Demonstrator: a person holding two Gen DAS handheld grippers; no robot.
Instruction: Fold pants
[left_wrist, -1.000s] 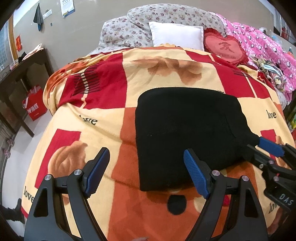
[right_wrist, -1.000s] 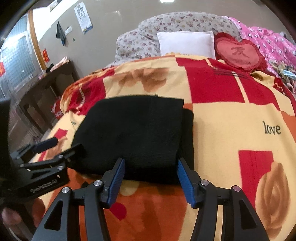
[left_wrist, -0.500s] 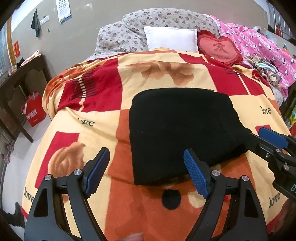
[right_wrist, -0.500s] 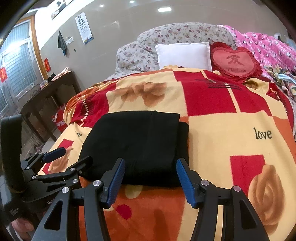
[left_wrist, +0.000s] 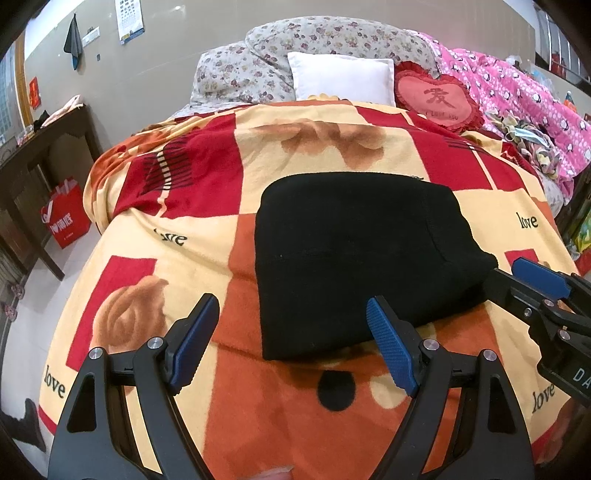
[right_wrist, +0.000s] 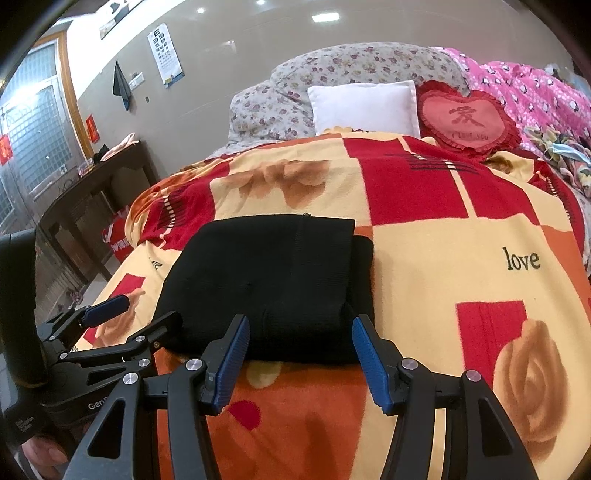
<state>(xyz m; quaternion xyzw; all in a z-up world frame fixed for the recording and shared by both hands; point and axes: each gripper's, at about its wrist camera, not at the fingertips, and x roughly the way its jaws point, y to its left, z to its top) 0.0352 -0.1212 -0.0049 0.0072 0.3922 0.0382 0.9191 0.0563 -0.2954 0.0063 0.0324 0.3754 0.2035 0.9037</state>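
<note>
1. Black pants lie folded into a compact rectangle on my red, orange and cream blanket, near the bed's foot.
2. My left gripper hangs over the fold's near left corner, jaws apart, gripping nothing.
3. My right gripper hangs at the near right edge, jaws spread, nothing between them.
4. I see a white pillow and heart cushion at the head.

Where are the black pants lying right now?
The folded black pants lie on the patterned blanket, centre-right in the left wrist view, just ahead of both open grippers.
</note>
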